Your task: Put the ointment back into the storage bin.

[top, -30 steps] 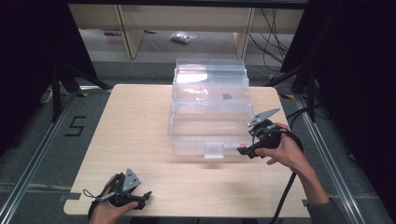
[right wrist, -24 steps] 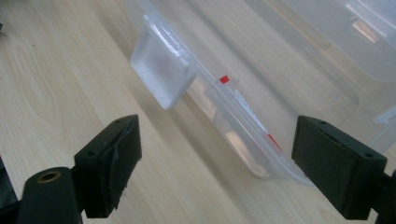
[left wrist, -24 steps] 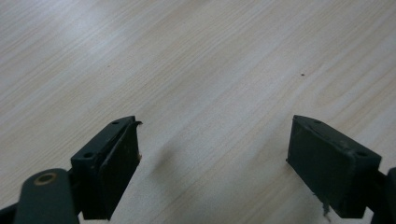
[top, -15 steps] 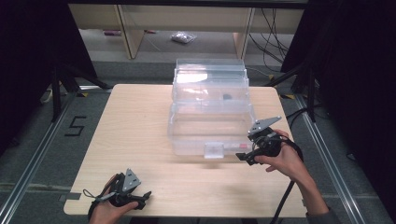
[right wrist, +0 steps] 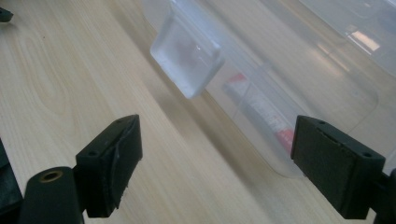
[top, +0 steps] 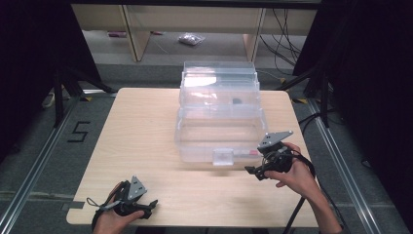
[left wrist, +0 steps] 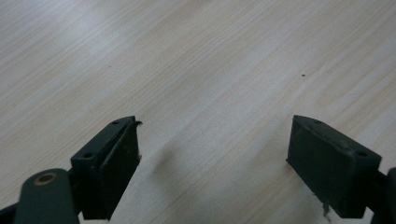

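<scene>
Both tools agape, right tool point(right wrist: 217, 168) view reveals red-labelled tube point(right wrist: 261, 109) inside clear box point(top: 219, 117)

Clear bin point(top: 219, 122) on wooden table point(top: 141, 131)

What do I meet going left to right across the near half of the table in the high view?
Left gripper in the person's left hand, near the table's front edge → small clear latch tab on the transparent plastic storage box → right gripper, held beside the box's front right corner.

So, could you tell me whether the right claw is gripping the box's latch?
No, the right claw stands open beside the clear box, its latch untouched.
</scene>
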Demonstrator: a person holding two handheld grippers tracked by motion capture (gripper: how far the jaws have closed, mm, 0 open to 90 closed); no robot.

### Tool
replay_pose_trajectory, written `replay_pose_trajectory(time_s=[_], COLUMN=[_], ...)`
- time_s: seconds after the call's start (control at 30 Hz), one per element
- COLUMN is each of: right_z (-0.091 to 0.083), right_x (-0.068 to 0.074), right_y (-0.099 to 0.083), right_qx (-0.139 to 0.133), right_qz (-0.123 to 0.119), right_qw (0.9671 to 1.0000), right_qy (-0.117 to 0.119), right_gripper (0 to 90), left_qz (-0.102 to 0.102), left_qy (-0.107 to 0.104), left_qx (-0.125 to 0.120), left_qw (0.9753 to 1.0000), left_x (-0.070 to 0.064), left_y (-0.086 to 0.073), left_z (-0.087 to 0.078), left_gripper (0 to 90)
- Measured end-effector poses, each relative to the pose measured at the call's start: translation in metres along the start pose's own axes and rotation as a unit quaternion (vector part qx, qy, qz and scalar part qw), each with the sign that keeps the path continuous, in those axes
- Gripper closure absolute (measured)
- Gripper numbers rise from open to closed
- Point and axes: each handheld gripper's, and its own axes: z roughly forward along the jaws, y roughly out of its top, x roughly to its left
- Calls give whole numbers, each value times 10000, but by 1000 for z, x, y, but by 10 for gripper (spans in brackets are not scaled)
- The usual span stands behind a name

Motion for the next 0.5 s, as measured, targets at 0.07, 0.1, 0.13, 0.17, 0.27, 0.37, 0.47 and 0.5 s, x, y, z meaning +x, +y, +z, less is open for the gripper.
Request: replay_pose_trajectory(time_s=[0.07,0.1,0.13,0.17,0.27,0.37,0.47,0.5], right_z=[1,1,1,2,2,5,7,8], right_x=[1,2,2,3,5,7,8,8], right_y=[-1,-3,-3,-3,-6,-9,-10,-11], right_qx=[-32,-46,-46,-63,-7,-34,-56,-91], right_qz=[50,21,21,7,48,-24,10,-18], right_qw=[10000,10000,10000,10000,10000,10000,10000,10000], right_qy=[-11,-5,-5,-4,37,45,24,1], right_gripper=[173,173,173,173,173,173,173,173], left_qz=[-1,-1,-22,-21,-17,-11,-1,-3], left_qy=[1,1,-3,-14,-14,16,81,77], left_qx=[-1,-1,-15,-16,-11,8,6,3], left_qw=[10000,10000,10000,10000,10000,10000,10000,10000], left_x=[0,0,0,0,0,0,0,0], left_y=[0,0,0,0,0,0,1,1], left_z=[0,0,0,0,-1,-1,-1,-1], left_gripper=[162,162,162,162,162,160,159,159])
